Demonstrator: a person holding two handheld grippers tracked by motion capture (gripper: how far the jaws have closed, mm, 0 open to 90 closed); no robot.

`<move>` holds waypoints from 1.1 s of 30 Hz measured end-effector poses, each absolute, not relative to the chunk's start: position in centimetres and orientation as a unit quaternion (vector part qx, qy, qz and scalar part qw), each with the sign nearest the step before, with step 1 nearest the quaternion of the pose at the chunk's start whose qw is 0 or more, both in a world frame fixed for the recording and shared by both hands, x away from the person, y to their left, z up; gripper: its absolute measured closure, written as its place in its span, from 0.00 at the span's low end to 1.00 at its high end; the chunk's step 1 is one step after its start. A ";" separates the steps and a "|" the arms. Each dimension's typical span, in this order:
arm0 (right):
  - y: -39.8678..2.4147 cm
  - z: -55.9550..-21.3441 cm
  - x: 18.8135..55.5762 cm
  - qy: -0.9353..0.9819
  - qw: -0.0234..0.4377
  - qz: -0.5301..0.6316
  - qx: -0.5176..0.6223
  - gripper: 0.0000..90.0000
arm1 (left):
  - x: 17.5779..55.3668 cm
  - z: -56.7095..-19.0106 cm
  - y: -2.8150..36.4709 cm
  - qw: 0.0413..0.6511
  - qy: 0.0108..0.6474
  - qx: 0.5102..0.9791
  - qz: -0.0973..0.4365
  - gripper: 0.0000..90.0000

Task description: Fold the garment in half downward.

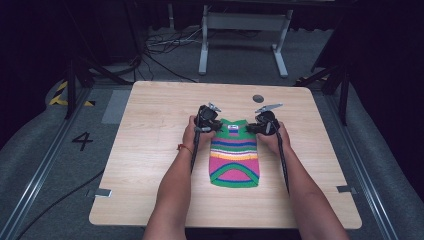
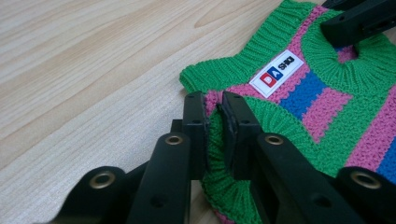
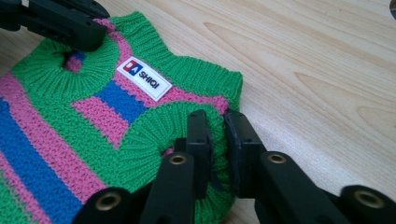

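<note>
High view: both grippers pinch the little striped sweater (image 1: 234,152) at its shoulders; left gripper (image 2: 214,116) and right gripper (image 3: 218,128) each clamp a green armhole edge. Probably a lift or fold next, so both hands would need to move together on the table (image 1: 150,150).

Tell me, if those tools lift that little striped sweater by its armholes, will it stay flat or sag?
The sweater would probably sag and hang between the left tool and the right tool, since its loose knit already bunches where each one pinches a green armhole cuff. It looks light for its size. The ribbed yarn seems grippy, so slipping is unlikely.
</note>
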State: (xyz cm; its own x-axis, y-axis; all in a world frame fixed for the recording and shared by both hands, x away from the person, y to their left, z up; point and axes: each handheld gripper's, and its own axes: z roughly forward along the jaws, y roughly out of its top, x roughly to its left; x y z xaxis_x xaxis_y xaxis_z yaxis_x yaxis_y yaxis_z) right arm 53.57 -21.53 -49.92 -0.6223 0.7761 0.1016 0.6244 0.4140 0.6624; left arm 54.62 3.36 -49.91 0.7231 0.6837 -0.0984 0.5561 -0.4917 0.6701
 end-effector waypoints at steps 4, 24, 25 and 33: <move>-21.7 -49.2 53.2 0.827 0.106 0.363 0.415 0.93 | 54.2 -48.9 3.5 0.362 0.345 0.860 0.103 0.93; -22.8 -45.0 48.6 0.835 0.121 0.428 0.325 0.91 | 49.3 -44.7 4.8 0.405 0.253 0.866 0.148 0.92; -22.8 -44.9 48.4 0.835 0.121 0.431 0.320 0.91 | 49.3 -44.7 4.8 0.405 0.253 0.866 0.148 0.92; -23.5 -43.9 46.0 0.837 0.113 0.459 0.275 0.91 | 46.6 -44.0 5.7 0.425 0.197 0.870 0.154 0.92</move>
